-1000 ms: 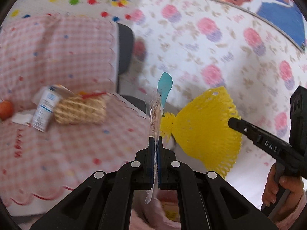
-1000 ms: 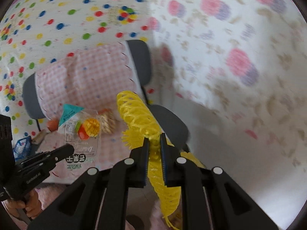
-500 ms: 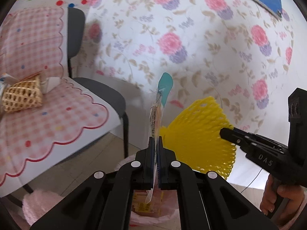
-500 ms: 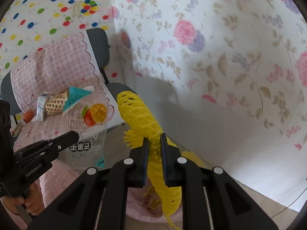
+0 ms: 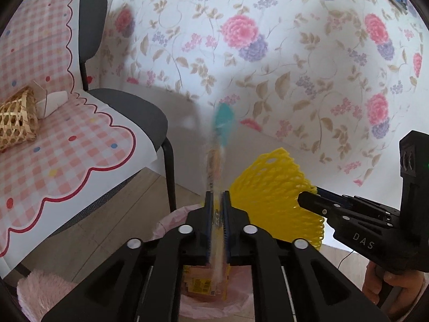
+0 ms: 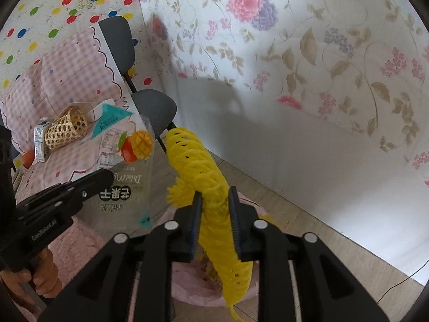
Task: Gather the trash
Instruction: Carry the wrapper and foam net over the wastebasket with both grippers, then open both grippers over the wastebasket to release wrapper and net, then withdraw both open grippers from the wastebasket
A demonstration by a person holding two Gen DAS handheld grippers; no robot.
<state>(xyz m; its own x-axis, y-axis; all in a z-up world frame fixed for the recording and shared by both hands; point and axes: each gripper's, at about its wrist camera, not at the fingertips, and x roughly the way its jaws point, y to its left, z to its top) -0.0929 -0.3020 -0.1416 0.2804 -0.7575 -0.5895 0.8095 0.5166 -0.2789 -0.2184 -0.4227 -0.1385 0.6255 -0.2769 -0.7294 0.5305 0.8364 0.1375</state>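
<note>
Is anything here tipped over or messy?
Yes. On the chair, the woven basket lies on its side with a small carton beside it. The clear wrapper and yellow foam net hang over the pink-lined bin between opening jaws.

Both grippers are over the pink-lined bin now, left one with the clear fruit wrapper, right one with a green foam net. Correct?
Not quite: the foam net is yellow, not green, as the right wrist view shows it between the opening jaws of the right gripper. The rest holds: the left gripper has the clear wrapper, and both hang over the pink-lined bin.
</note>
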